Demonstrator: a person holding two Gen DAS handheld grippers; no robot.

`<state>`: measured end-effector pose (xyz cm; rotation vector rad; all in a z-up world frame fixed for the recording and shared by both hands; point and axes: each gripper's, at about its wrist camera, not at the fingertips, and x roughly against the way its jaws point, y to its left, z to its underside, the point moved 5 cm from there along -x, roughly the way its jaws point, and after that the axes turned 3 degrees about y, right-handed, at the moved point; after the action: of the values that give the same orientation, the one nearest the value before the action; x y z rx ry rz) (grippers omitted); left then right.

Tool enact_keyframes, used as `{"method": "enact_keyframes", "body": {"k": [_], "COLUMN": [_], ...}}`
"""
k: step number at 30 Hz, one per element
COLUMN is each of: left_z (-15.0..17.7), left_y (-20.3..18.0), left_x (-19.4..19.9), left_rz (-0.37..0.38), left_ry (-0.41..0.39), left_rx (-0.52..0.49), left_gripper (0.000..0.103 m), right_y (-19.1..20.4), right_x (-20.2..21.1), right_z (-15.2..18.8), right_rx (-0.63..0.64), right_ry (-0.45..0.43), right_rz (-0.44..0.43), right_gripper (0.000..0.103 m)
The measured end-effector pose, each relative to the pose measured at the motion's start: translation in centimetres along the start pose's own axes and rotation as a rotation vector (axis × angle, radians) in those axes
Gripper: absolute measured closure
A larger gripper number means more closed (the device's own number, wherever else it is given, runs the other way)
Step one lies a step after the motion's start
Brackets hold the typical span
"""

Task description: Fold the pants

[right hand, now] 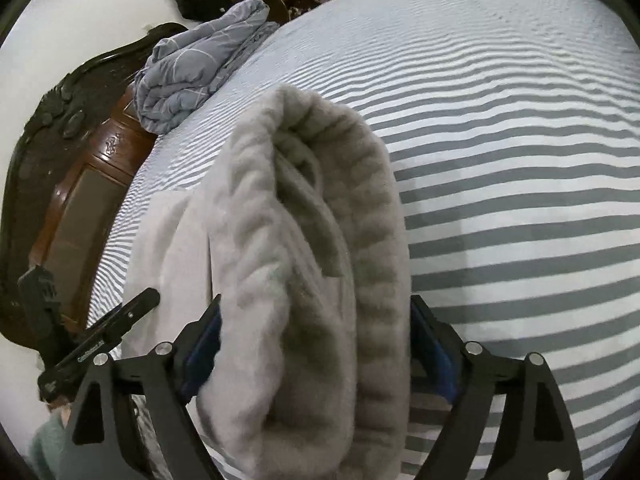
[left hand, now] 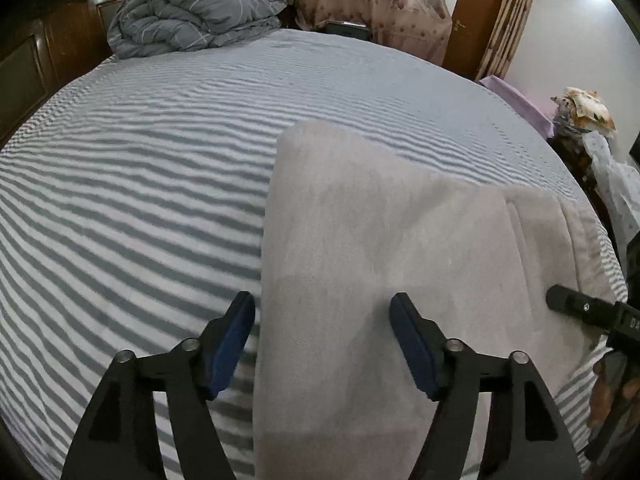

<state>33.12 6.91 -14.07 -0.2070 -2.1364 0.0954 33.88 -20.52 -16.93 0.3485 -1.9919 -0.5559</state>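
Light grey fleece pants (left hand: pixel 360 240) lie folded on the striped bed. My left gripper (left hand: pixel 322 312) is open above their left edge, with nothing between its blue pads (left hand: pixel 232 344). In the right wrist view the ribbed waistband end of the pants (right hand: pixel 304 264) fills the space between the jaws of my right gripper (right hand: pixel 316 320). The jaws stand wide and both touch the thick fold. The right gripper's finger (left hand: pixel 576 304) shows in the left wrist view at the pants' right edge. The left gripper (right hand: pixel 120 320) shows at the left in the right wrist view.
The bed has a grey-and-white striped sheet (left hand: pixel 140 200). A bundled grey-blue quilt (left hand: pixel 192 8) lies at the far corner by the dark wooden headboard (right hand: pixel 60 140). Curtains, a brown door (left hand: pixel 476 12) and a cluttered stand (left hand: pixel 588 120) lie beyond the bed.
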Motion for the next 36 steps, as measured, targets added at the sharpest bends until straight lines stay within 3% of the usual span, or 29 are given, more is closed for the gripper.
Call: {"method": "enact_keyframes", "body": {"k": [7,14,20,24,27,36], "left_z": [2.4,7.1,10.7,12.1,13.0,15.5], "left_y": [0.2,-1.3,-1.8,-2.0,-2.2,-3.8], "left_x": [2.4,7.5,11.7,14.6,17.1,21.3], "left_rz": [-0.055,-0.169,-0.197,-0.208,-0.200,-0.201], "left_ry": [0.009,-0.001,0.001,-0.016,-0.041,-0.094], "left_rx": [0.015,-0.067,-0.054,-0.031,-0.003,-0.021], "left_gripper": [0.027,0.027,0.025,0.023,0.018,0.010], "right_y": [0.5,3.1,6.4,8.7,10.1,13.0], "right_x": [3.0,7.6,12.1,15.1,16.3,18.9], "right_z": [1.7,4.7,9.0,11.9,13.6,17.6], "right_rx": [0.028,0.072,0.155,0.198,0.200,0.280], "right_ry": [-0.060,-0.117,-0.183,-0.236,-0.245,-0.304], "right_rz": [0.114,0.206,0.298,0.354,0.363,0.407], "right_gripper": [0.017,0.017,0.016,0.008,0.001,0.001]}}
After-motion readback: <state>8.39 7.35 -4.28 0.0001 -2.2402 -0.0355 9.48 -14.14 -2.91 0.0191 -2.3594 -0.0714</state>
